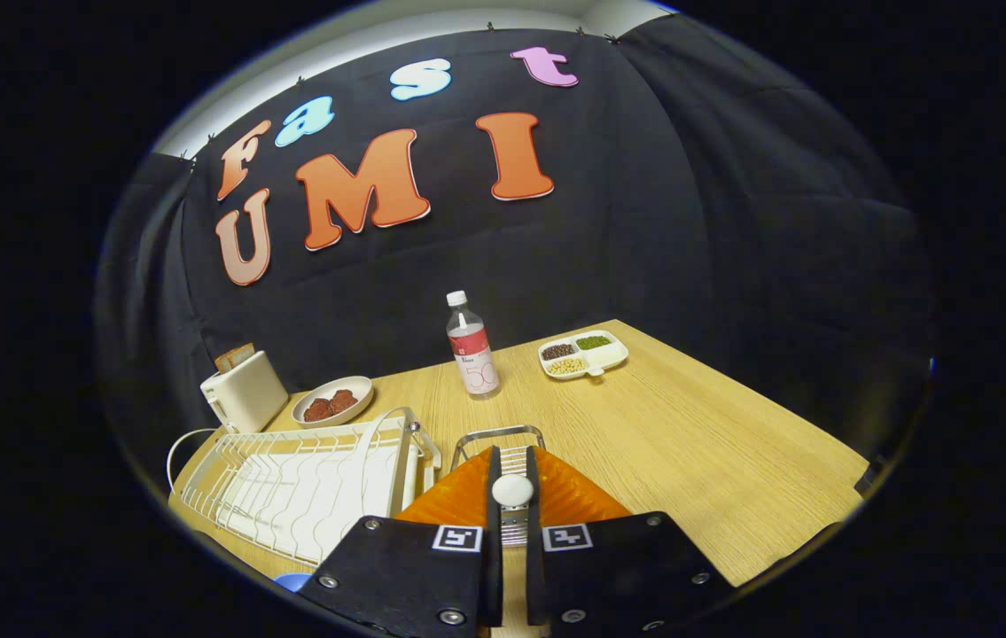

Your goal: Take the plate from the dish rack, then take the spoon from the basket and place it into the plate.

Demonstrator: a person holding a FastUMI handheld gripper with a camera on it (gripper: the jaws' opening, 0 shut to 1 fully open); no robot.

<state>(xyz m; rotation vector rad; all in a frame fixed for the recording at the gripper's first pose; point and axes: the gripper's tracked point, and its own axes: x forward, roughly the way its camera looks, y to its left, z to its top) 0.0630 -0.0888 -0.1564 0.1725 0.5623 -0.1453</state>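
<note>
My gripper points down over an orange ribbed plate that lies on the wooden table just ahead of the white dish rack's near end. Its two fingers stand close together, pressed on a small white rounded piece, which looks like the end of the spoon; a metallic part hangs beneath it between the fingers. A small wire basket stands just beyond the fingertips, behind the plate. The white wire dish rack sits left of the plate with no plate in it.
On the table beyond stand a clear bottle with a red label, a white divided tray of beans, a bowl of reddish food and a white toaster. A blue object lies by the rack's near corner. Bare tabletop spreads to the right.
</note>
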